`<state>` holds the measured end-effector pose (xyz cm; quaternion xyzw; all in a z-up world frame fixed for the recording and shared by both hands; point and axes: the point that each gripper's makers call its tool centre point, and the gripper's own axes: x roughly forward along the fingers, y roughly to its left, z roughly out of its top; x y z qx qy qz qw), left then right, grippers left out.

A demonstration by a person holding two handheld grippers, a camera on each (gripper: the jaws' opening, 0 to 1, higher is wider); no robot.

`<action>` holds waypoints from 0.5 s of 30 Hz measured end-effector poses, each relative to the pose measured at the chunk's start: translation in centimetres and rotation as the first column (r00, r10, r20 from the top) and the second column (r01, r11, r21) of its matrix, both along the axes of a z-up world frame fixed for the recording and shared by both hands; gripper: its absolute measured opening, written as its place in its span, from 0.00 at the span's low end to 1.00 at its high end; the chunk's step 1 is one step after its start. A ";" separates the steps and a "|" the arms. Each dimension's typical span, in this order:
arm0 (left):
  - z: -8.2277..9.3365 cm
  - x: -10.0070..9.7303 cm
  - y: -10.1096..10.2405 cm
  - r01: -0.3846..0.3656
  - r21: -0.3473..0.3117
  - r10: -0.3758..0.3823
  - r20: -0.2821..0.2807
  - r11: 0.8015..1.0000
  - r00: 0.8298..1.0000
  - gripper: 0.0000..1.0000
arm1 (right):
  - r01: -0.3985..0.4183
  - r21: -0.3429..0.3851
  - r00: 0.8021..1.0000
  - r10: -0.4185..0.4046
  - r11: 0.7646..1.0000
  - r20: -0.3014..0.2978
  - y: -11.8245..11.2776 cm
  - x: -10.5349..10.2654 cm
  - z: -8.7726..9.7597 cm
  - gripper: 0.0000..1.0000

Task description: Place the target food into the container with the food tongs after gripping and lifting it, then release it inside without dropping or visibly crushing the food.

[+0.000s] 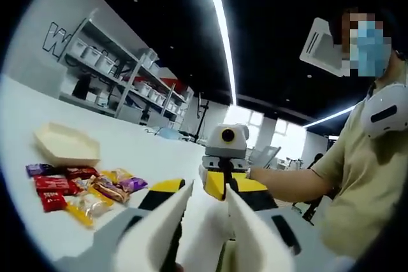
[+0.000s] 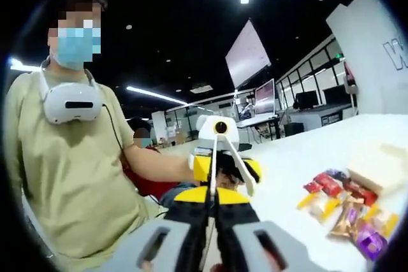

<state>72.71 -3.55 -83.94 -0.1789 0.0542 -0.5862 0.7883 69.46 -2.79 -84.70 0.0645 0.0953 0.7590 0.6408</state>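
Facing each other above the table [image 1: 127, 144], the left gripper [image 1: 204, 221] stands with jaws apart and empty, while the right gripper [image 2: 211, 218] has its jaws nipped on thin white tongs [image 2: 223, 157]. Wrapped snacks [image 1: 80, 189] lie at nine o'clock beside the container [image 1: 67, 144]; they look light, crinkly and slippery, best taken across the middle. Which snack is the target is unclear.

Dark ceiling, light strips [image 1: 220, 23], wall shelving [image 1: 121, 71].

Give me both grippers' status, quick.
Left gripper: open, holding nothing.
Right gripper: shut on the food tongs, whose arms spread toward the left gripper.
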 end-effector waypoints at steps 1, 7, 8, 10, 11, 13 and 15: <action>0.0 0.0 0.0 -0.005 0.001 0.005 0.011 1.000 1.000 0.26 | 0.005 0.000 1.000 -0.005 1.000 0.001 0.0 0.1 0.0 0.00; -0.1 0.4 0.3 -0.021 0.006 0.021 0.001 1.000 1.000 0.25 | 0.036 -0.012 0.999 -0.035 0.999 0.008 0.1 0.5 -0.2 0.00; -0.1 0.5 0.4 -0.025 0.005 0.025 0.000 1.000 1.000 0.25 | 0.038 -0.012 0.999 -0.038 0.999 0.008 0.1 0.5 -0.2 0.00; 0.0 0.8 0.7 -0.039 0.001 0.039 -0.003 0.999 0.999 0.25 | 0.046 -0.016 0.999 -0.046 0.999 0.015 0.1 0.6 -0.3 0.02; 0.0 0.8 0.8 -0.041 0.001 0.041 -0.002 0.999 0.999 0.25 | 0.048 -0.019 0.999 -0.048 0.999 0.018 0.0 0.6 -0.4 0.03; 0.0 1.2 1.2 -0.059 0.013 0.059 0.002 0.998 0.998 0.25 | 0.072 -0.027 0.997 -0.071 0.997 0.025 -0.1 1.0 -0.6 0.03; 0.0 1.5 1.6 -0.073 0.021 0.073 0.004 0.997 0.997 0.25 | 0.097 -0.019 0.995 -0.097 0.995 0.030 -0.3 1.5 -0.4 0.03</action>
